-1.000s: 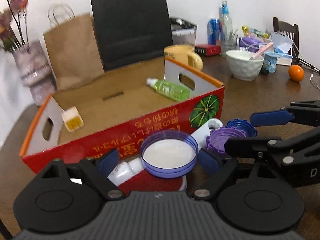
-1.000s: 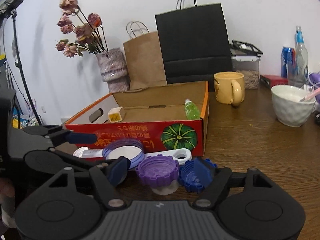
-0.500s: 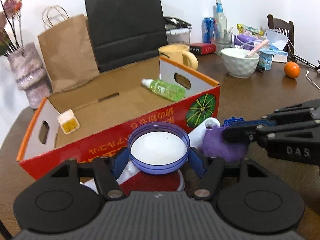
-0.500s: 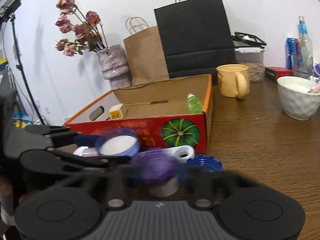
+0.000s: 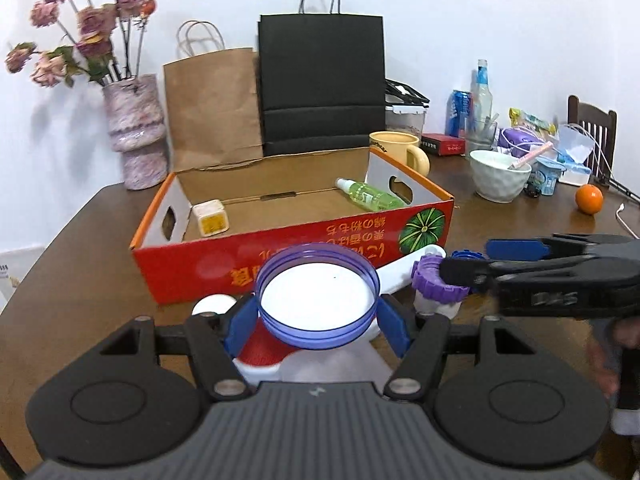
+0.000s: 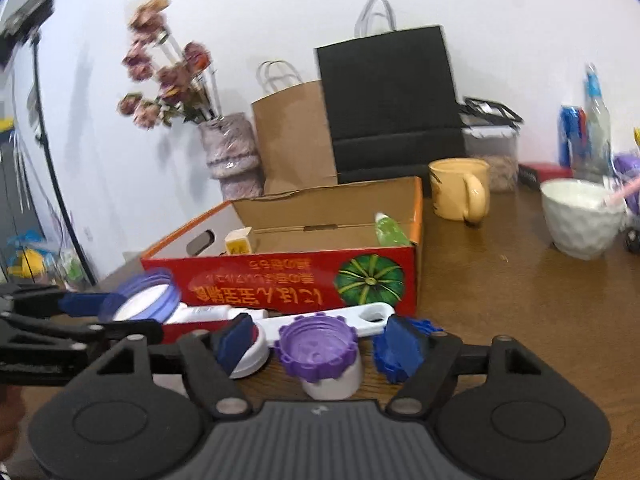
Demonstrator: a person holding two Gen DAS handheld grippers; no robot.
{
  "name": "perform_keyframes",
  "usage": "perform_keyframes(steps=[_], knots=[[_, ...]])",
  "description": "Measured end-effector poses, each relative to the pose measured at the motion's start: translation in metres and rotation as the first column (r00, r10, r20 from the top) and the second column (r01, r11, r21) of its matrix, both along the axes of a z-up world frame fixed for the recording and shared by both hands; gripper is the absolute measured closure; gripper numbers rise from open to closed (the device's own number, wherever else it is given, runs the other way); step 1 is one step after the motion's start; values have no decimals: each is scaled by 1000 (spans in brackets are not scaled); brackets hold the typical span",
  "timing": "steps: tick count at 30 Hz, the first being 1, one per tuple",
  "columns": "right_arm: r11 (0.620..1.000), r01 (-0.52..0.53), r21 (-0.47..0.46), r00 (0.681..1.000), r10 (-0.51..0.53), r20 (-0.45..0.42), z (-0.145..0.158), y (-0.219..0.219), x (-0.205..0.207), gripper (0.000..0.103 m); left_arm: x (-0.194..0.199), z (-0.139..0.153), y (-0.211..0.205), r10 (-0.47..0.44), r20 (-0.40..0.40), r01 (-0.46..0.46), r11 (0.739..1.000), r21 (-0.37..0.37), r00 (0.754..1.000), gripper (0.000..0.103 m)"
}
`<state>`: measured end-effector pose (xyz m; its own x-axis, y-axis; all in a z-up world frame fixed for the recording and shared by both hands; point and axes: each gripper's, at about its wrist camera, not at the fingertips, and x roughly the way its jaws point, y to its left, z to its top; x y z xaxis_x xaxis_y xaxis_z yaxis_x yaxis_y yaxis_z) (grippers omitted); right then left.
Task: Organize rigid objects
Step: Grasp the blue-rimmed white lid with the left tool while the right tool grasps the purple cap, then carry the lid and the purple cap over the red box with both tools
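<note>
A dark wooden desk (image 5: 92,248) against a white wall carries a red cardboard box (image 5: 304,248) printed with a green pumpkin; a black paper bag (image 5: 322,80), a brown paper bag (image 5: 212,104) and a vase of dried flowers (image 5: 136,132) stand behind it. Inside the box, a green spray bottle (image 5: 370,196) lies at the right end and a small white-and-yellow cube (image 5: 211,217) sits at the left end.

Your left gripper (image 5: 316,320) is clamped on a wide blue-rimmed lid (image 5: 316,294) with a white inside, its blue pads pressing the rim from both sides; the lid is lifted off the desk, just in front of the box's red wall, above a red-and-white container (image 5: 260,354).

Your right gripper (image 6: 318,342) has just been opening: its jaws stand apart on either side of a purple ridged cap (image 6: 318,346), which sits on a small white base (image 6: 334,382) on the desk, and the pads do not press it. A blue ridged cap (image 6: 418,326) lies just behind the right finger, and a long white flat piece (image 6: 332,320) with a hole lies along the foot of the box.

Off to the right stand a yellow mug (image 5: 400,152), a white bowl (image 5: 500,176) and an orange (image 5: 589,199).
</note>
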<state>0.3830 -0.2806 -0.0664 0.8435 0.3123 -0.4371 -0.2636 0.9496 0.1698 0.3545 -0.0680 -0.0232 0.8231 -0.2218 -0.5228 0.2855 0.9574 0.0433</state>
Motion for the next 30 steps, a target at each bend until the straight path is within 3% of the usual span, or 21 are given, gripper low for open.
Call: perform_keyframes(steps=[2, 3, 4, 8, 12, 20, 25, 30], knots=[[999, -8, -47, 999, 6, -47, -8, 10, 12, 35, -3, 0, 3, 12, 1, -12, 1000, -12, 1000, 37], [998, -6, -58, 998, 3, -61, -11, 13, 16, 49, -4, 0, 5, 21, 1, -21, 1000, -18, 1000, 37], [998, -4, -64, 998, 0, -60, -13, 16, 18, 51, -5, 0, 6, 31, 1, -31, 999, -24, 1000, 37], [996, 12, -92, 999, -15, -29, -10, 22, 13, 51, -15, 2, 14, 61, 12, -60, 997, -41, 998, 37], [993, 31, -111, 999, -26, 44, 8, 25, -13, 51, -39, 12, 20, 128, 92, -125, 992, -34, 988, 37], [995, 35, -88, 960, -9, 280, 52, 35, -131, 51, -135, 41, 33, 233, 307, -216, 972, -88, 923, 37], [997, 51, -49, 936, -31, 351, 51, 33, -210, 51, -196, 41, 43, 273, 320, -243, 961, -133, 907, 37], [998, 51, -47, 937, -31, 348, 44, 39, -253, 51, -233, 37, 46, 253, 302, -223, 966, -129, 919, 37]])
